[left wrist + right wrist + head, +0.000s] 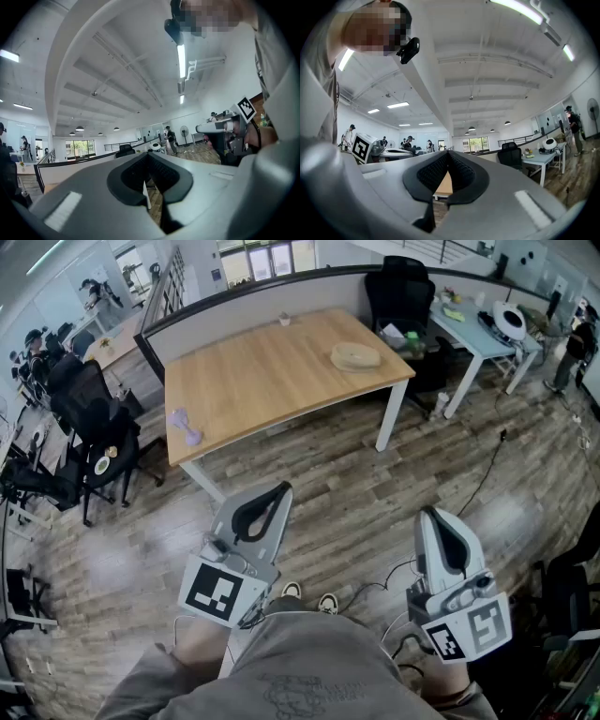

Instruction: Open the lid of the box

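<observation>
A grey shirt is seen closest, at the bottom of the head view, with two shoes just past it on the wooden floor. The left gripper and the right gripper are held over that floor, well apart from each other. The left fingers are clenched together with nothing gripped; only a thin slit of floor is shown past the pads. The right fingers are likewise clenched on nothing, and a strip of pale wood is seen through their gap.

The box, round, flat and of light wood, is set on the worktop, well ahead of both pairs of fingers and roughly between their lines, near the worktop's right end. It is touched by neither gripper. A purple dumbbell-shaped thing is laid ahead and to the left of the left fingers, near the worktop's front edge. A small cup is placed at the far edge, against a low partition. Open floor is found between the fingers and the worktop. A cable is trailed ahead and to the right of the right fingers. One black chair is parked beyond the box, another far to the left of the left fingers.

The box is shown small, so the line where its lid meets its body cannot be made out. In both gripper views the lower part is filled by the gripper's own housing, and the box cannot be picked out there.
</observation>
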`<action>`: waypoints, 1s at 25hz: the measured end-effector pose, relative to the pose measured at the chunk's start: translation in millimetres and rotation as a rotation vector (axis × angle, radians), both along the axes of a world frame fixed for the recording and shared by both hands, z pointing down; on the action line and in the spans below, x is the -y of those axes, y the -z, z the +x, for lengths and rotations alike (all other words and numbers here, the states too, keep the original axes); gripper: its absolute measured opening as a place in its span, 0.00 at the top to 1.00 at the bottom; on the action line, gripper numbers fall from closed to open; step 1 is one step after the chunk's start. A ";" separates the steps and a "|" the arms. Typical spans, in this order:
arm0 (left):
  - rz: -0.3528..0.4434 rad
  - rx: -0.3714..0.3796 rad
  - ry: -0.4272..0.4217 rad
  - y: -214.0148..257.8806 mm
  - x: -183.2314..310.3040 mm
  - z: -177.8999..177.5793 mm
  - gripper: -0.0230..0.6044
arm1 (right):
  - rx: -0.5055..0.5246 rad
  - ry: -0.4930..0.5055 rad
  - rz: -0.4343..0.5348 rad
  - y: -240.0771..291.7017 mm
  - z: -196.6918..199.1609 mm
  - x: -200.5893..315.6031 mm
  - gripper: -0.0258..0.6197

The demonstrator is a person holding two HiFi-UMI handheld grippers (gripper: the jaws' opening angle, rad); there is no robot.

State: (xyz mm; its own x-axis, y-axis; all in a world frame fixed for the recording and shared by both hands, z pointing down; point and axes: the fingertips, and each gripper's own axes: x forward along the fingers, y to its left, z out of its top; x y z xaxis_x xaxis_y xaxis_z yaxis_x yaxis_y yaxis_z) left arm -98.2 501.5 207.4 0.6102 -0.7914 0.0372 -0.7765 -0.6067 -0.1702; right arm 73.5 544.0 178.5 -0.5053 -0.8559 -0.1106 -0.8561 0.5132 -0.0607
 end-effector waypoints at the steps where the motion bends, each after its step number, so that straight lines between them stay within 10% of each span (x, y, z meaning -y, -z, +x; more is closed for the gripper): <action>1: 0.001 0.000 0.000 0.0 -1.1 -0.5 0.96 | 0.005 -0.005 -0.001 -0.1 1.3 -0.3 0.95; 15: 0.048 -0.031 0.000 3.3 -8.5 -2.2 0.96 | -0.021 -0.012 -0.018 -9.4 0.7 -0.5 0.95; 19: 0.043 -0.018 0.025 -3.6 -0.5 -0.5 0.50 | -0.028 -0.016 -0.018 -11.5 4.5 0.0 0.95; 25: 0.020 -0.001 0.030 -8.0 2.1 2.4 0.46 | -0.040 -0.008 -0.025 -14.6 5.0 -0.4 0.95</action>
State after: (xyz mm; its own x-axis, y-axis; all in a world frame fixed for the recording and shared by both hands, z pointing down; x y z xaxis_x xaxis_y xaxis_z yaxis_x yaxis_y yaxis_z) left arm -95.8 499.4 215.5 0.5861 -0.8099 0.0212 -0.7945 -0.5796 -0.1812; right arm 78.5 544.4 193.1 -0.5022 -0.8620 -0.0692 -0.8620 0.5053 -0.0391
